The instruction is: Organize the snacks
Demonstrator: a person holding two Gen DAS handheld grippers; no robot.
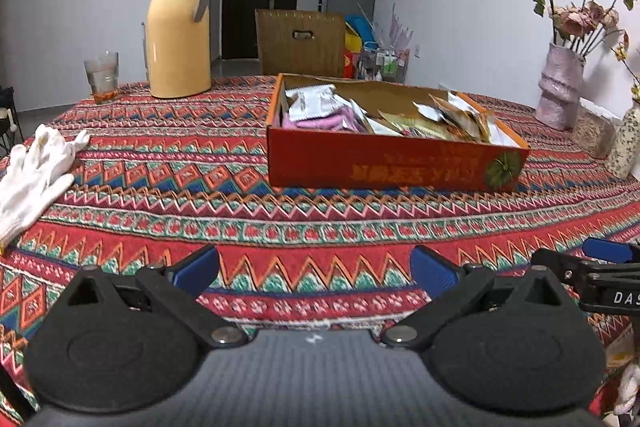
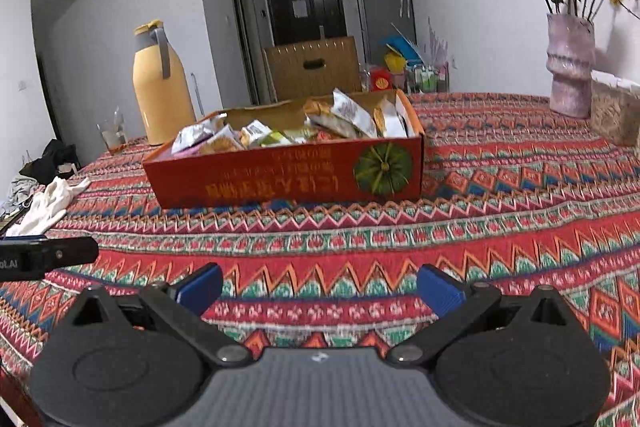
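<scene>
Two hand-held grippers hover low over a table draped in a red, zigzag-patterned cloth (image 1: 320, 227), both empty. The left gripper (image 1: 315, 269) has its blue-padded fingers (image 1: 198, 269) spread wide, nothing between them; the right gripper (image 2: 320, 287) is spread just as wide and holds nothing either. Each catches the other at the edge of its view, the two side by side.

Beyond them, well apart from both, sits a shallow red cardboard box (image 1: 396, 163) with an open top, yellow lettering along its near wall and a green round pumpkin-like emblem (image 2: 382, 167) at the right end of that wall. The lettering reads upside down from both views. The box's long axis runs roughly left to right across the table, slightly skewed, its long side facing the grippers. Inside lie loose snack packets (image 1: 320, 105): white and pink ones toward the left end, gold and orange ones leaning toward the right.

Behind the box's left end stand a yellow thermos jug (image 1: 178, 31) and a drinking glass (image 1: 102, 77). White gloves (image 1: 36, 163) lie at the table's left edge. A pink vase of dried roses (image 1: 560, 87) stands at the far right.
</scene>
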